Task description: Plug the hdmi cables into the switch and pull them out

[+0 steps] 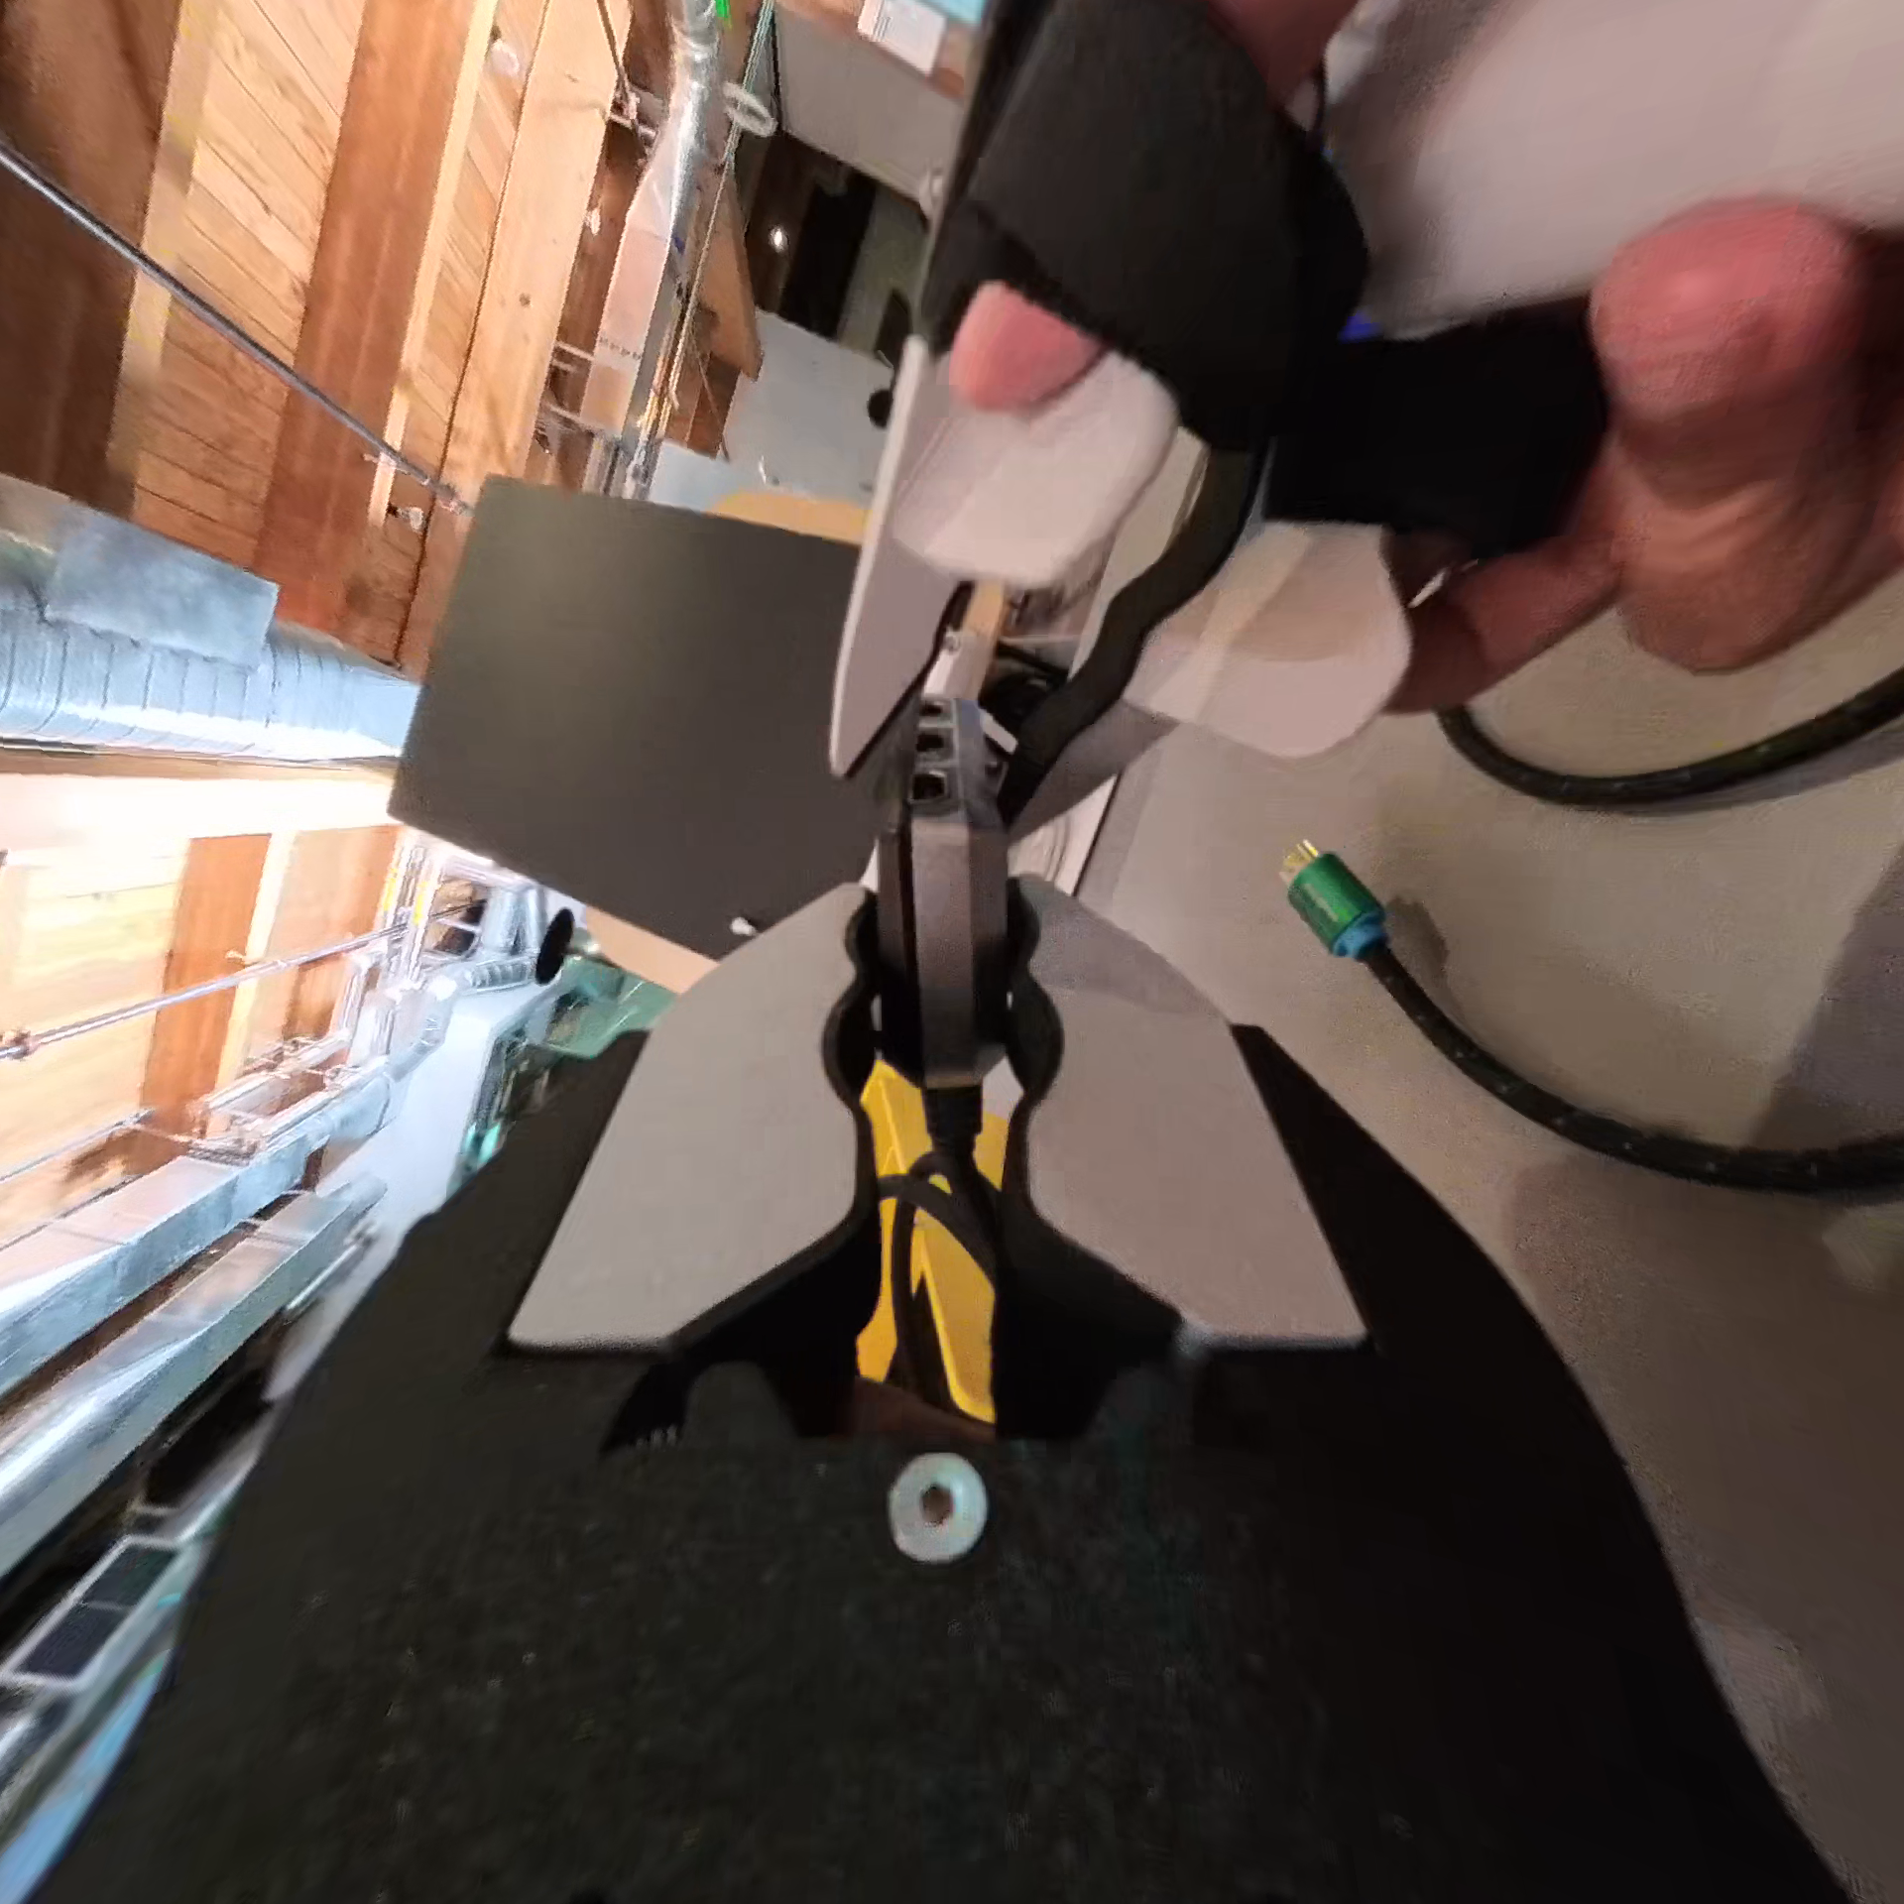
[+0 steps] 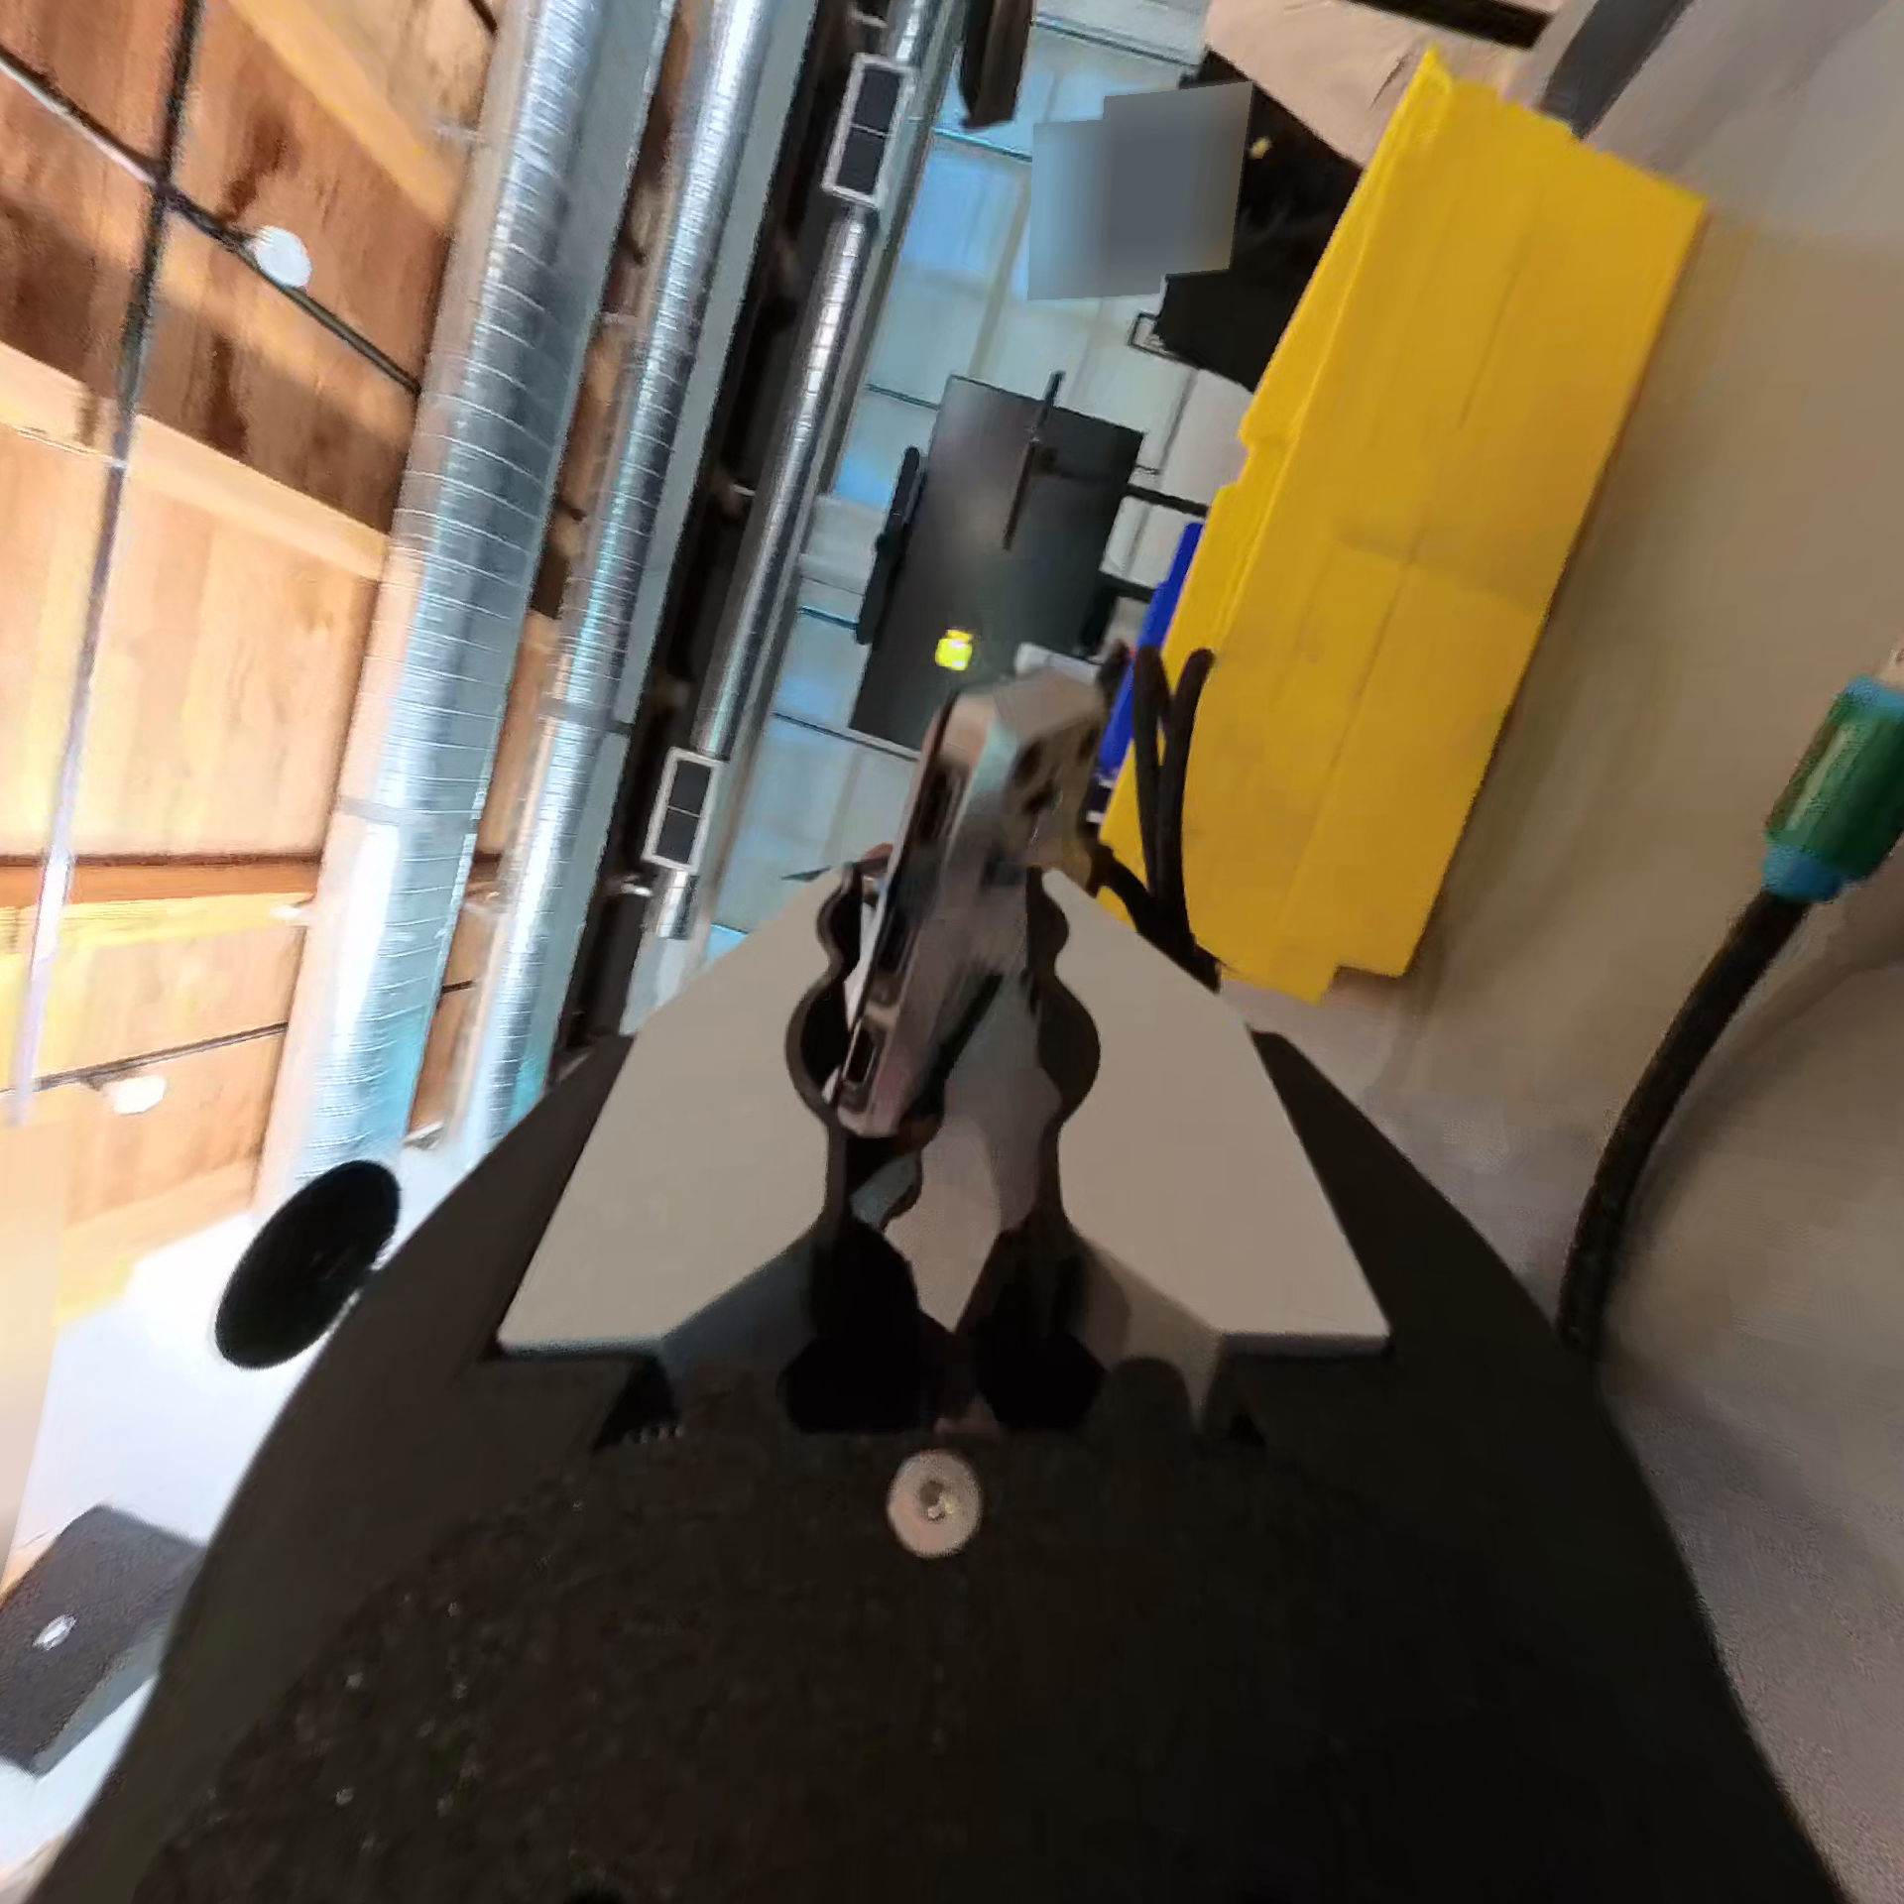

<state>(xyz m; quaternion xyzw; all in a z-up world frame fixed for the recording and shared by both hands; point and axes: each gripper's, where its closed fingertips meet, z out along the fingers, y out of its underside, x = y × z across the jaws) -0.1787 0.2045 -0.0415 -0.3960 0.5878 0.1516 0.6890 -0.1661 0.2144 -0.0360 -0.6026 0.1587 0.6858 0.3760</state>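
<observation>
The switch (image 1: 943, 969) is a flat grey box with a row of ports, held up in the air. My left gripper (image 1: 943, 917) is shut on its near end, where a thin black cable (image 1: 953, 1133) leaves it. My right gripper (image 1: 932, 752), held by a gloved hand, has its pale fingers (image 1: 876, 639) closed on the switch's far end. In the right wrist view my right gripper (image 2: 943, 896) is shut on the switch (image 2: 958, 907), whose side ports look empty. An unplugged hdmi cable with a green and blue plug (image 1: 1329, 907) lies on the table; it also shows in the right wrist view (image 2: 1834, 804).
The grey table (image 1: 1597, 979) fills the right side of both views (image 2: 1700, 1185). A yellow bin (image 2: 1422, 618) stands at its far end with thin black cables (image 2: 1164, 783) in front. A black monitor (image 1: 639, 701) stands behind. A second thick black cable (image 1: 1649, 783) loops under the hand.
</observation>
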